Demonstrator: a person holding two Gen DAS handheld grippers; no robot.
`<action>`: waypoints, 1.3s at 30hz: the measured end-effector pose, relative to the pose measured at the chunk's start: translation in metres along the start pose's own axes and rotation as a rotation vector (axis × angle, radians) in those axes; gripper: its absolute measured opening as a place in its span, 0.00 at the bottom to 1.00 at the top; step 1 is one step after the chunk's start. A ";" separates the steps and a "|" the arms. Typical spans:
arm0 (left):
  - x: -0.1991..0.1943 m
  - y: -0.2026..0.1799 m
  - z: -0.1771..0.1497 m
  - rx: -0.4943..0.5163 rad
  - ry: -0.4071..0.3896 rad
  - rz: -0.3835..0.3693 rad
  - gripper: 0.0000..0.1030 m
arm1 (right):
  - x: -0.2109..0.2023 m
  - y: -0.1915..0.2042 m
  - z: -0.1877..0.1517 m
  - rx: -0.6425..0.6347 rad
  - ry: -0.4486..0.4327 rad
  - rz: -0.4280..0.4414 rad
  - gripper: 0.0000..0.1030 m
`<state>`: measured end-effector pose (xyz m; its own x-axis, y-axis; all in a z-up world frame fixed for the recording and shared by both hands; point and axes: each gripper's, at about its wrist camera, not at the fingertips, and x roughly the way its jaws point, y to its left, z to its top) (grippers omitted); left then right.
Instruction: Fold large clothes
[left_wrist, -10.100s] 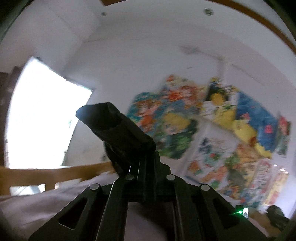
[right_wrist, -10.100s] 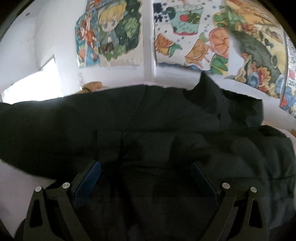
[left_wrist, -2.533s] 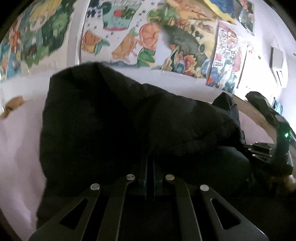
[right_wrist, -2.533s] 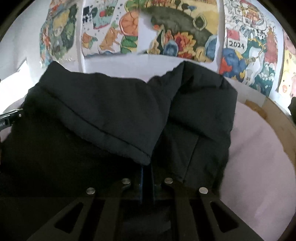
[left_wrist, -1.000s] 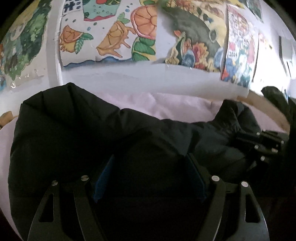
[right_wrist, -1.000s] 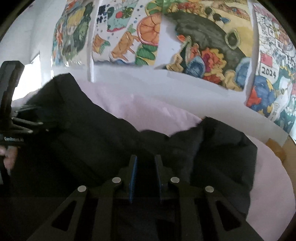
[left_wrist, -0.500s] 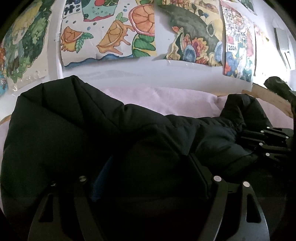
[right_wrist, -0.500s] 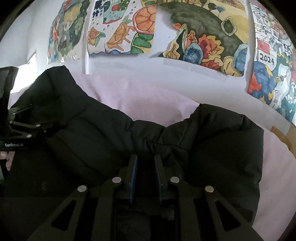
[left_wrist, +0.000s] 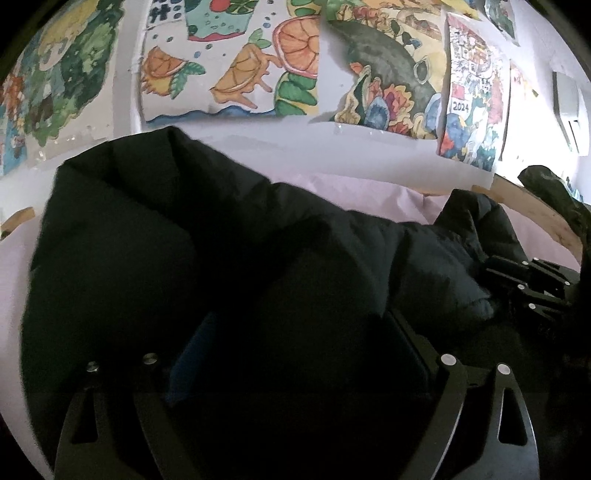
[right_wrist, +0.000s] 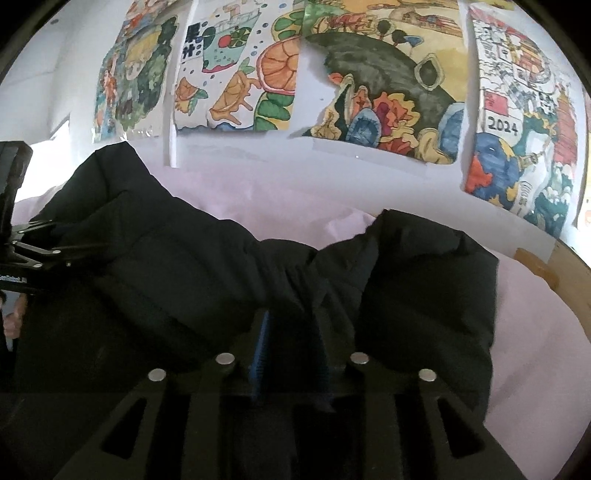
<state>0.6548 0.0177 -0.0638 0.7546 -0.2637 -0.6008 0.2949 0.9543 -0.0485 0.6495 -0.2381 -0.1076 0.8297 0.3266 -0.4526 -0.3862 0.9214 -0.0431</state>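
A black puffer jacket (left_wrist: 155, 240) lies folded in a thick bundle on a pale pink bed sheet (left_wrist: 354, 192). It also fills the right wrist view (right_wrist: 177, 266). My left gripper (left_wrist: 299, 332) is open, its jaws wide apart over the jacket's near edge. My right gripper (right_wrist: 291, 328) has its jaws close together with a fold of the jacket pinched between the blue pads (right_wrist: 260, 343). The right gripper shows at the right of the left wrist view (left_wrist: 524, 291), and the left gripper shows at the left of the right wrist view (right_wrist: 48, 251).
A white wall with several colourful posters (right_wrist: 376, 92) rises just behind the bed. A wooden bed frame (left_wrist: 532, 210) runs along the right, with a dark bundle of cloth (left_wrist: 554, 195) on it. Bare pink sheet (right_wrist: 528, 332) lies right of the jacket.
Both grippers carried the jacket's edge over and laid it down folded. The left gripper opened about a second ago and let go. The right gripper stays closed on a fold, slightly further forward.
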 end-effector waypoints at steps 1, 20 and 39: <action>-0.004 -0.001 -0.002 0.006 0.015 0.011 0.88 | -0.002 -0.001 0.000 0.003 0.000 -0.012 0.42; -0.164 -0.038 -0.027 0.043 0.005 0.136 0.89 | -0.134 0.016 0.000 0.027 0.199 -0.134 0.93; -0.400 -0.162 -0.053 0.247 0.058 0.091 0.98 | -0.394 0.080 0.007 0.130 0.224 0.019 1.00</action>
<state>0.2738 -0.0240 0.1423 0.7521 -0.1629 -0.6386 0.3663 0.9088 0.1997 0.2941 -0.2915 0.0733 0.7075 0.3030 -0.6385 -0.3338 0.9396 0.0760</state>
